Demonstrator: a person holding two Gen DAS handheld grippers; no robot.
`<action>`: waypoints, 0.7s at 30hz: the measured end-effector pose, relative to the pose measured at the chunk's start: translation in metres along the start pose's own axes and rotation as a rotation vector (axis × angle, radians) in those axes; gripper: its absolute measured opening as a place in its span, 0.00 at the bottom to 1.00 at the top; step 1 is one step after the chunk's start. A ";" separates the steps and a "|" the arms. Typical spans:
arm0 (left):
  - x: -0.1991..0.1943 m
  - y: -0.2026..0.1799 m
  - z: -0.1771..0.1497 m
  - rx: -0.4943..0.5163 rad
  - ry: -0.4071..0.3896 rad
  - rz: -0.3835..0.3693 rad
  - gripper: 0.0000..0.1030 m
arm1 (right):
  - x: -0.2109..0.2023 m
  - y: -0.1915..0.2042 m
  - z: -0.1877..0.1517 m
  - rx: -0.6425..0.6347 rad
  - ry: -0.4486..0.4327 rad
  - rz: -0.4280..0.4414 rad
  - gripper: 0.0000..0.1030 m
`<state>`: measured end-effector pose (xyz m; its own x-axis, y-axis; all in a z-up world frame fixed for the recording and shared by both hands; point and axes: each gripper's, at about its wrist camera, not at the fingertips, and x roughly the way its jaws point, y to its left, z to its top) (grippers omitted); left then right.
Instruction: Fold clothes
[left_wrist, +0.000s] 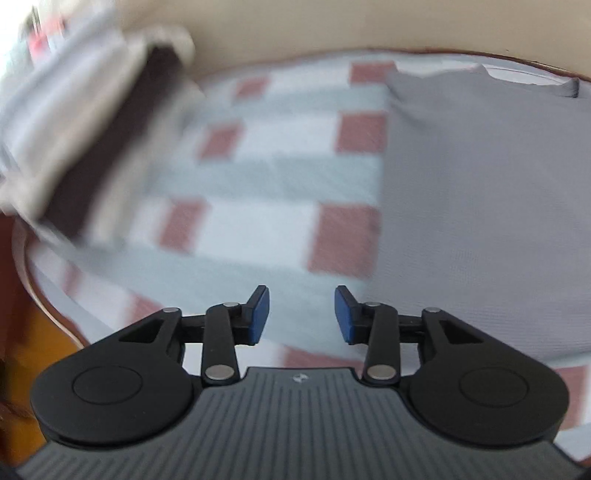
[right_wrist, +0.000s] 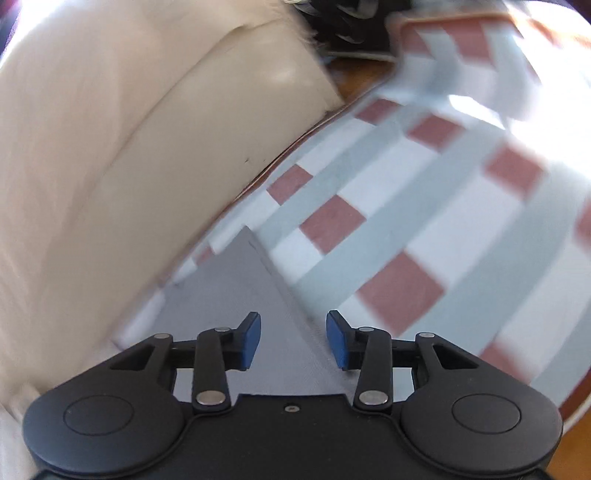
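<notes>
- Left tool (left_wrist: 301, 315): blue pads set apart, nothing between them, hovering over the checked cloth (left_wrist: 258, 221) that covers the bench, just left of the grey garment (left_wrist: 480, 203).
- Right tool (right_wrist: 293, 339): pads likewise parted and holding nothing, poised above a corner of the grey garment (right_wrist: 236, 302) near the bench's edge, beside a cream cushioned seat (right_wrist: 147, 166).
- Grey garment: lies flat on the checked cloth, straight-edged on its left side, smooth, reaching towards the far rim of the bench in the left wrist view; looks like a neat rectangle, though whether already folded or only spread out cannot be told.
- Long axis: appears to run from the near side to the far side of the bench, left edge roughly parallel to the cloth's stripes; far end shows a notch or collar-like dip, too small to settle which end that is.
- Stack of pale and dark textiles (left_wrist: 92, 122) at far left of the left wrist view, blurred; folded or not cannot be told.
- Risk: pinching garment and checked cloth together, since both lie flush; would drag the covering and ruck the layer beneath.
- Risk: gripping one layer only at the corner, if the piece is doubled; would peel the layers apart and skew the edges.
- Risk: uneven lift between the two tools, given that only the right one sits over the fabric; would twist the long axis off the stripes.
- Blur in both views hints at quick motion; a hasty close could miss the thin edge.
</notes>
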<state>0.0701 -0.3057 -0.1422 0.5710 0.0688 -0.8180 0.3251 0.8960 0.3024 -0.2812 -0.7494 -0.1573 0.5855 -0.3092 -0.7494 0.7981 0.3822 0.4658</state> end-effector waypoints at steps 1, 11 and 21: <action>0.000 0.005 0.008 -0.029 -0.023 -0.050 0.40 | 0.006 0.004 0.006 -0.035 0.025 0.022 0.44; 0.087 -0.020 0.122 -0.161 -0.249 -0.445 0.51 | 0.126 0.068 0.064 -0.117 0.053 0.121 0.45; 0.144 -0.032 0.144 -0.157 -0.146 -0.505 0.51 | 0.169 0.092 0.084 -0.341 -0.063 -0.018 0.43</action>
<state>0.2507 -0.3877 -0.1993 0.4754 -0.4382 -0.7629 0.4756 0.8575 -0.1962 -0.0972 -0.8394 -0.2019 0.5883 -0.3674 -0.7204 0.7207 0.6422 0.2610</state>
